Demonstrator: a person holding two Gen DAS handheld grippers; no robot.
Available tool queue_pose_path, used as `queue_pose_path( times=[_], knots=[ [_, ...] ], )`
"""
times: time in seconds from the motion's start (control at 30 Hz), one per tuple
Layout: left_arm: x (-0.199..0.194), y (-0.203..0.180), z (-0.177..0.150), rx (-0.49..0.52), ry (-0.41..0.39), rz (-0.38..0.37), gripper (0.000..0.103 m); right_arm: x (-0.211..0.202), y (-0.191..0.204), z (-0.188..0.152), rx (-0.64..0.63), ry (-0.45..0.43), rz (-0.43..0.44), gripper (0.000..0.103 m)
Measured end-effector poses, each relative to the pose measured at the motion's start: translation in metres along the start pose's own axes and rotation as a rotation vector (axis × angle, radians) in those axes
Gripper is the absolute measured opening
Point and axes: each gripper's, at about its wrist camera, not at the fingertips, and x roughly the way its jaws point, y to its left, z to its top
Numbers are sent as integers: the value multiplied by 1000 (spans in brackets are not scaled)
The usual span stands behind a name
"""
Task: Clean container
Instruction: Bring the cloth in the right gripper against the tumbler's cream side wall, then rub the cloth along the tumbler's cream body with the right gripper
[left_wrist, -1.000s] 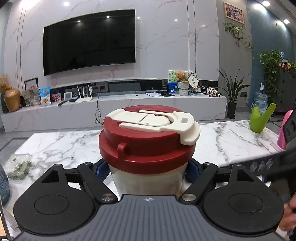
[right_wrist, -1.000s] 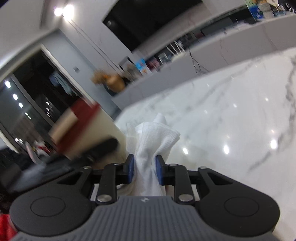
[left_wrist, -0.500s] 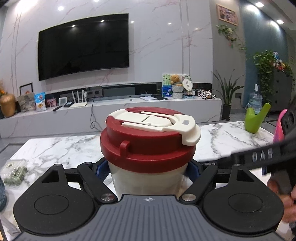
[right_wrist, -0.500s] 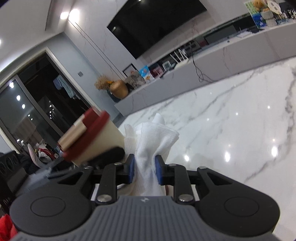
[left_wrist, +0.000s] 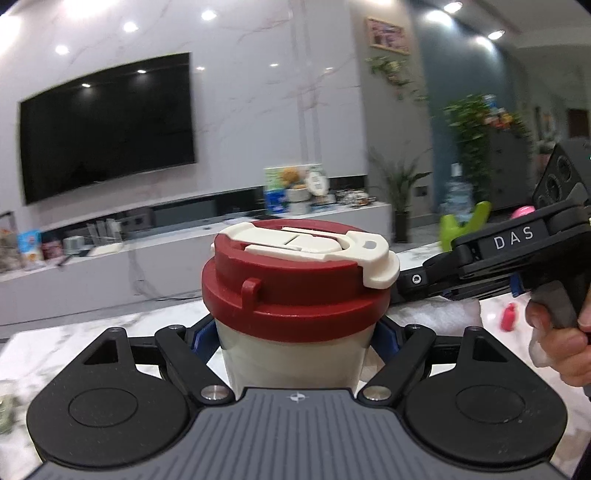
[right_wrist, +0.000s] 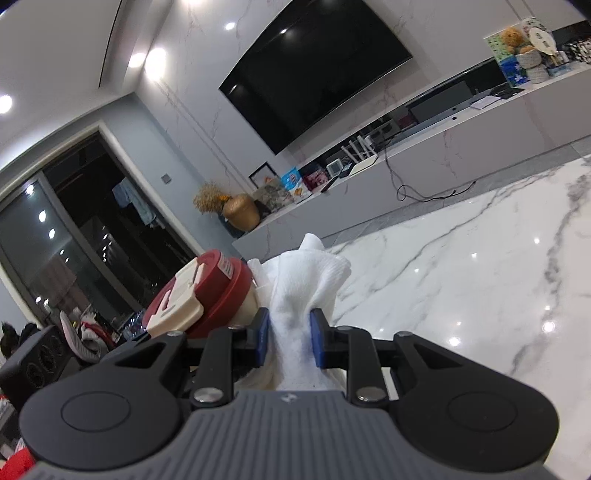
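My left gripper (left_wrist: 295, 343) is shut on the cream body of a container (left_wrist: 295, 354) with a red lid (left_wrist: 291, 295) and a cream latch on top, held upright above the table. My right gripper (right_wrist: 288, 339) is shut on a bunched white cloth (right_wrist: 306, 280). In the right wrist view the container (right_wrist: 207, 295) lies just left of the cloth, whose edge reaches the lid's rim. In the left wrist view the right gripper (left_wrist: 413, 282) comes in from the right at lid height, held by a hand (left_wrist: 561, 343), with the cloth (left_wrist: 439, 314) under it.
A white marble table (right_wrist: 461, 266) spreads below and to the right. A green object (left_wrist: 465, 225) and a small red thing (left_wrist: 509, 315) sit on its right side. Behind it run a low TV console (right_wrist: 443, 147) and a wall TV. A black speaker (right_wrist: 33, 362) stands at the left.
The right gripper with the cloth has risen and closed in on the container's right side. The left gripper has turned a little with the container still in it.
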Motion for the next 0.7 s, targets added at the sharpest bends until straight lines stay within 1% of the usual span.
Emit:
queue_pose_path(
  times=[0.1,0.2,0.37,0.4,0.47,0.63,0.7],
  knots=[
    [4,9,-2,11,8,-85,80,-8,-1,2,2,-5,-22,26],
    [10,8,-3,17,26,-120,80,-9,-1,2,3,0,-50,26],
    [8,-4,-10,43,36,-120,80,1,0,0,-34,28,-95,26],
    [1,3,-10,45,37,-123,80,3,-1,-1,-37,36,-102,26],
    [-3,2,-13,49,32,-128,80,8,-2,-2,-41,53,-114,26],
    [-9,7,-16,12,33,-118,80,20,-8,-12,-37,115,-134,26],
    [-4,13,-12,-6,38,-115,80,27,-8,-18,-52,146,-152,26]
  ],
)
